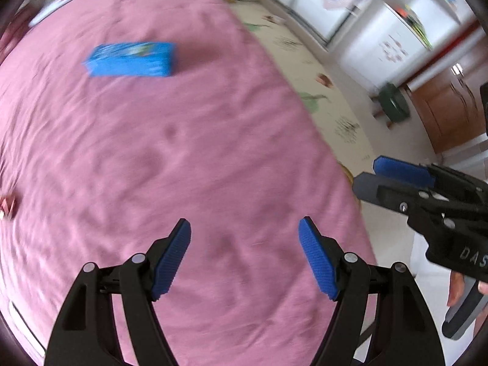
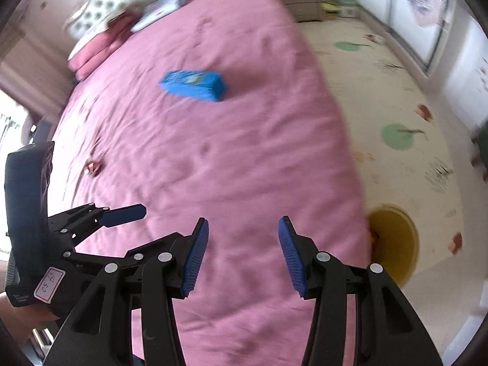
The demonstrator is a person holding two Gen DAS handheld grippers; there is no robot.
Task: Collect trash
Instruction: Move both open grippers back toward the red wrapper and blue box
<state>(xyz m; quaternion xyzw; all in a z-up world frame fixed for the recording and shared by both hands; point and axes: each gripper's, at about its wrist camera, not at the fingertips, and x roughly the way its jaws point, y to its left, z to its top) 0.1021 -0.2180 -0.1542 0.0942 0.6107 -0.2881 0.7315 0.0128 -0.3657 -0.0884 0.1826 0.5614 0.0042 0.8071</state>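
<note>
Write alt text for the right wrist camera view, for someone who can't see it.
A blue box lies on a pink bed, ahead of the open, empty right gripper. The left gripper shows at the left edge, and a small reddish scrap lies on the sheet beyond it. A yellow round thing sits on the floor beside the bed.

Box on bed; scrap (wrapper, perhaps) leftward.

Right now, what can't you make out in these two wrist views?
- Blue box: print unreadable, motion blur in both views.
- Small pink-red scrap: too small and blurred to identify; cut off by the left edge in the left wrist view.
- Yellow round thing on the floor: partly hidden by the bed edge.
- Left tool and right tool: both open, empty.
</note>
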